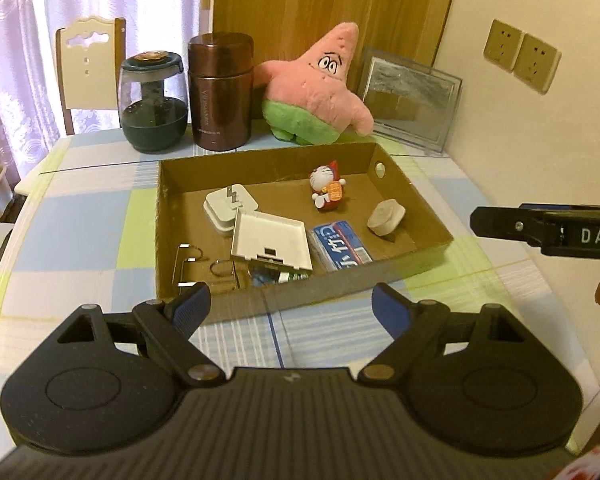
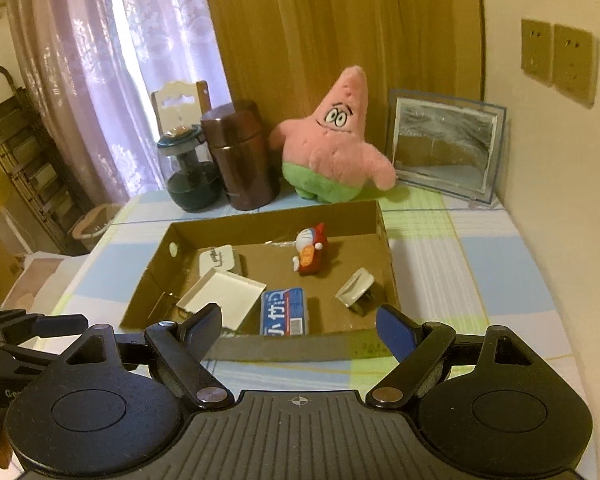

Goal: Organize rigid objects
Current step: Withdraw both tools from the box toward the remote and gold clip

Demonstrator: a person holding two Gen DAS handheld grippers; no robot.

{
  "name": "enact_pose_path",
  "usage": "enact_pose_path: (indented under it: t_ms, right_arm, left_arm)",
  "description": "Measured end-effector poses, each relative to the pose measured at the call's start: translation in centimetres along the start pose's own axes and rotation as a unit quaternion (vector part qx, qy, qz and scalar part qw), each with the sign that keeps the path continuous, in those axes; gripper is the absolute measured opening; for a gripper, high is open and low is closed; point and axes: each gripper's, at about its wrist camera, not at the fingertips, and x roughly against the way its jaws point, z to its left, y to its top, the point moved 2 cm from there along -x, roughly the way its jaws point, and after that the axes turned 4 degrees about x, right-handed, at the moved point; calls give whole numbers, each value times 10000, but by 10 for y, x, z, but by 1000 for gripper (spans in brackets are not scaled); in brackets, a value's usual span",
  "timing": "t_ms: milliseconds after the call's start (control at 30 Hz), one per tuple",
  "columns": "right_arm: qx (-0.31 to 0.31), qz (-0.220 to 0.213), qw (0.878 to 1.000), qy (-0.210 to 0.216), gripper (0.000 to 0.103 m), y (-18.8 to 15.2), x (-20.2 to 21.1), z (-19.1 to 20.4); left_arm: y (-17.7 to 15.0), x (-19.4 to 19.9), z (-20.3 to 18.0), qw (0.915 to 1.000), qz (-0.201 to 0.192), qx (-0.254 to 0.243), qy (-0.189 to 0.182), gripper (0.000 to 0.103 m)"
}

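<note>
At the bottom of each frame, the left gripper (image 1: 291,300) and right gripper (image 2: 299,330) both hang with fingers apart, holding nothing, just short of the box's (image 1: 416,204) near wall. The box sits mid-frame on the checked worktop (image 1: 100,216). Inside, nearest, lie a white tray (image 1: 270,244) and a blue packet (image 1: 342,246); farther in, a white charger (image 1: 230,208), a pale round block (image 1: 386,216) and a toy figure (image 1: 327,190). All look light and stiff; the toy's glossy plastic may slip, so pinching its body across the middle seems best. Beyond the box stand a jar (image 1: 154,104), a flask (image 1: 220,92) and a plush (image 1: 320,84).
</note>
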Motion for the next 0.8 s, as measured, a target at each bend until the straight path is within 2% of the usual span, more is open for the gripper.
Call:
enact_pose_path:
  t_ms: [433, 800]
  right_arm:
    - [-63, -309, 9995, -39, 82, -47, 67, 21]
    - [-145, -246, 9994, -213, 82, -106, 88, 30]
  left_arm:
    - [-56, 60, 9, 9995, -230, 128, 187, 85]
    - [-93, 81, 10, 9994, -262, 34, 230, 85]
